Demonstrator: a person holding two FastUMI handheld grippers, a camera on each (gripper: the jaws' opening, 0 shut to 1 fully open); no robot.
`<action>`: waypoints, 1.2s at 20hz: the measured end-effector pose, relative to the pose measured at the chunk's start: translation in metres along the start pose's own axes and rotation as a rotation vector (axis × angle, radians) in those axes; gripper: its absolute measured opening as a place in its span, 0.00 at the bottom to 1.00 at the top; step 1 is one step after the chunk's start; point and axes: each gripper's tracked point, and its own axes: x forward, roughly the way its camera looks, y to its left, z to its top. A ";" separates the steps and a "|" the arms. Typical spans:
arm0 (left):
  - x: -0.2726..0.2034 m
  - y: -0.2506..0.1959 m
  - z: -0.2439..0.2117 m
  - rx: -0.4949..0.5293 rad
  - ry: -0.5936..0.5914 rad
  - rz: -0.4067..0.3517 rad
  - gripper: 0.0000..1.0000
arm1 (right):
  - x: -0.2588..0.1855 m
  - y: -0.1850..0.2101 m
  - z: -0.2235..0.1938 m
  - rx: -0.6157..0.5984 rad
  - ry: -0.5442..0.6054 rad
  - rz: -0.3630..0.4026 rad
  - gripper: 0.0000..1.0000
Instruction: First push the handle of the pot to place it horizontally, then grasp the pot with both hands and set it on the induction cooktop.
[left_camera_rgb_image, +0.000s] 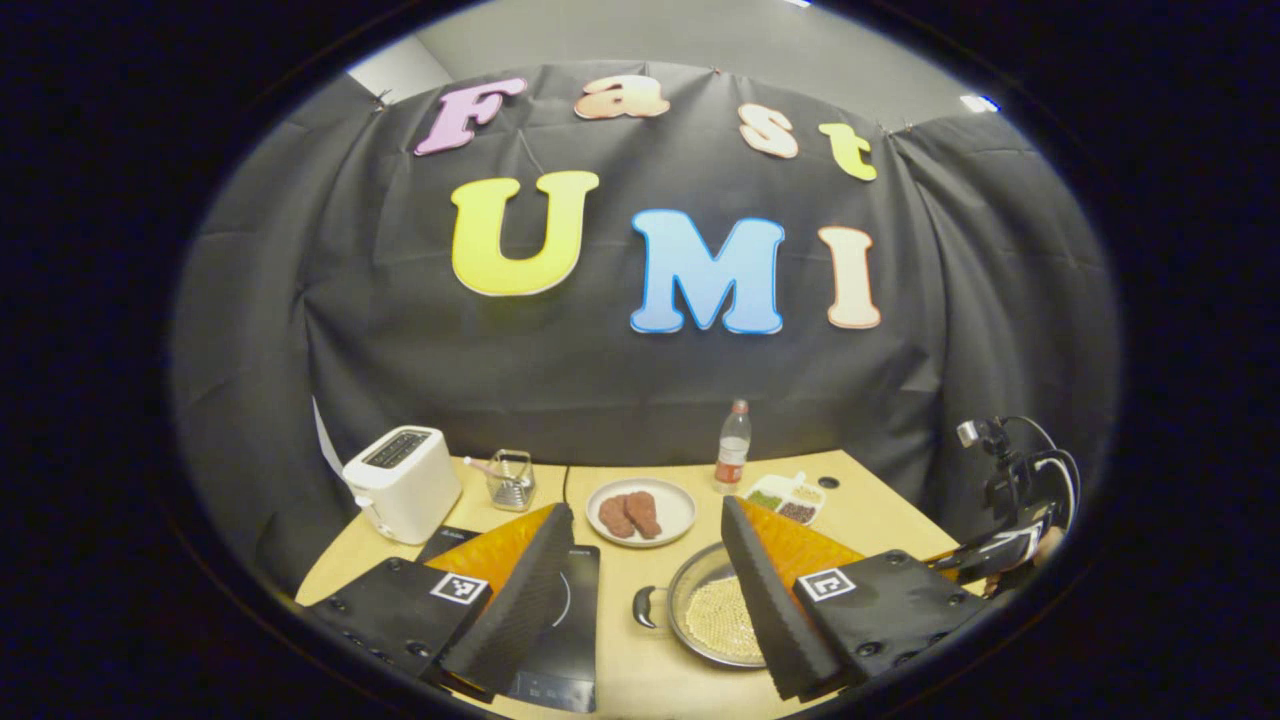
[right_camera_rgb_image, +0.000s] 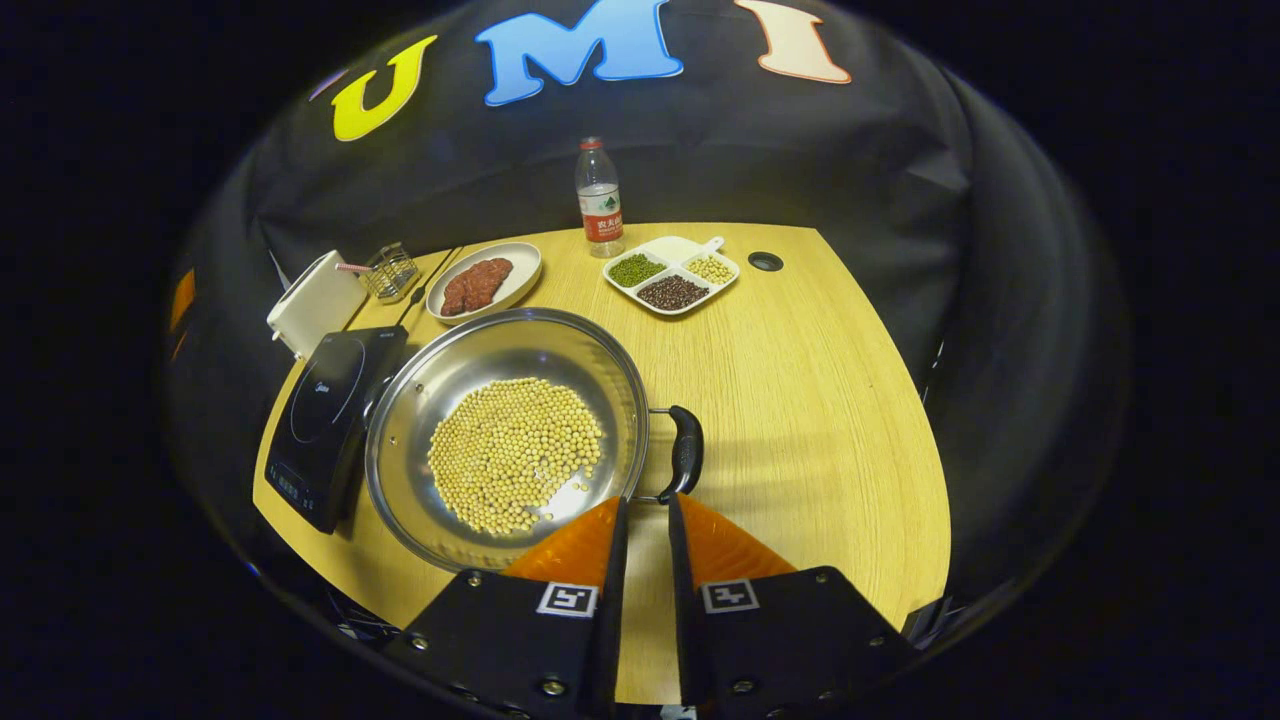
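The steel pot (right_camera_rgb_image: 440, 370), with yellow beans on its bottom, stands on the wooden table right beside the black induction cooktop (right_camera_rgb_image: 325, 420). Its dark right handle (right_camera_rgb_image: 687, 450) points toward my right gripper (right_camera_rgb_image: 646, 500), whose fingers stand just short of the handle's lower end, closed to a narrow slit with nothing between them. In the left gripper view, the pot (left_camera_rgb_image: 690, 585) and its left handle (left_camera_rgb_image: 645, 605) lie low between the wide-open fingers of my left gripper (left_camera_rgb_image: 645, 508), which hangs above the table. The cooktop (left_camera_rgb_image: 575, 610) sits partly behind the left finger. The right gripper (left_camera_rgb_image: 1000, 550) shows far right.
A white toaster (left_camera_rgb_image: 402, 482), a wire basket (left_camera_rgb_image: 511, 480), a plate of meat (left_camera_rgb_image: 640, 512), a water bottle (left_camera_rgb_image: 733, 447) and a divided dish of beans (right_camera_rgb_image: 670, 275) line the back of the table. The table's right half (right_camera_rgb_image: 830, 400) is bare wood.
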 end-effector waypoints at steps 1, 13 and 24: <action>0.007 -0.005 -0.014 -0.002 0.031 -0.018 0.95 | 0.001 0.000 0.001 0.012 -0.006 0.004 0.28; 0.094 -0.001 -0.155 0.054 0.411 -0.099 0.97 | 0.033 -0.020 -0.001 0.099 0.035 -0.032 0.66; 0.144 0.003 -0.218 0.066 0.566 -0.116 0.98 | 0.064 -0.033 0.012 0.126 0.054 -0.091 0.66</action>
